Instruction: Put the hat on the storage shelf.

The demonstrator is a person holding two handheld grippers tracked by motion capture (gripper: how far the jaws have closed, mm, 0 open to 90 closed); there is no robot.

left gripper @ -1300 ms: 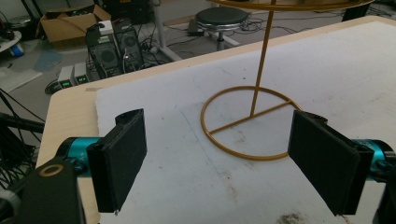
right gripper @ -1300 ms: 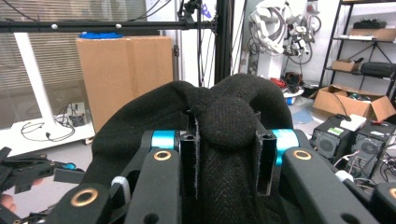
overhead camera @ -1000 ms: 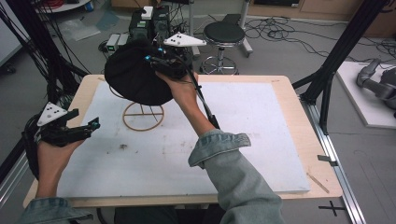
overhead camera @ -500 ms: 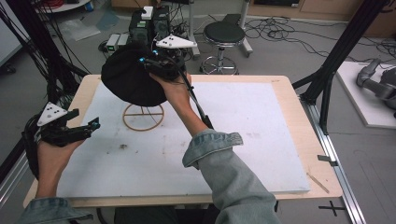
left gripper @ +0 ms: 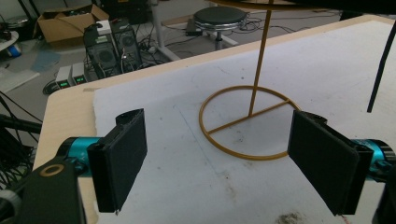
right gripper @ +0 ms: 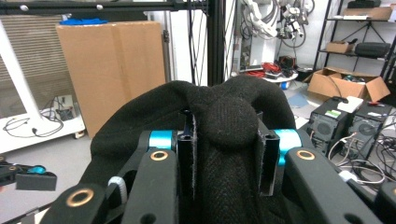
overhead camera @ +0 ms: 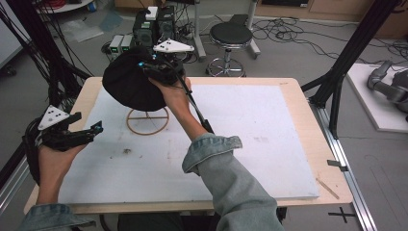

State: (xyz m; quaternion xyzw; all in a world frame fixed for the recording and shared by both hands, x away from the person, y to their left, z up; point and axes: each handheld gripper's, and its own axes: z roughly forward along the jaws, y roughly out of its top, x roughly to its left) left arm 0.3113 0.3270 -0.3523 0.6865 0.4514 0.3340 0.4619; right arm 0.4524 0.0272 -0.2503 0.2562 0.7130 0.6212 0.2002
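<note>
- A black hat [overhead camera: 130, 86] is held up at the far left of the surface [overhead camera: 269, 139], above a gold wire stand [overhead camera: 147, 121].
- The right tongs [overhead camera: 156, 73] are clamped on a fold of the hat; in the right gripper view the knit cloth [right gripper: 224, 140] is seen bunched between the two jaws.
- The hat is seen partly over the stand's ring base in the high view; whether it touches the top of the stand cannot be told.
- The left tongs [overhead camera: 89, 132] are held at the near left edge of the surface, well apart from the hat, with the jaws apart and nothing between them.
- In the left gripper view the open left tongs [left gripper: 217, 158] are pointed toward the stand [left gripper: 250, 123], whose upright rod rises from a ring lying on the white mat [left gripper: 327, 70].
- A round stool [overhead camera: 231, 36] is seen on the floor beyond the far edge.
</note>
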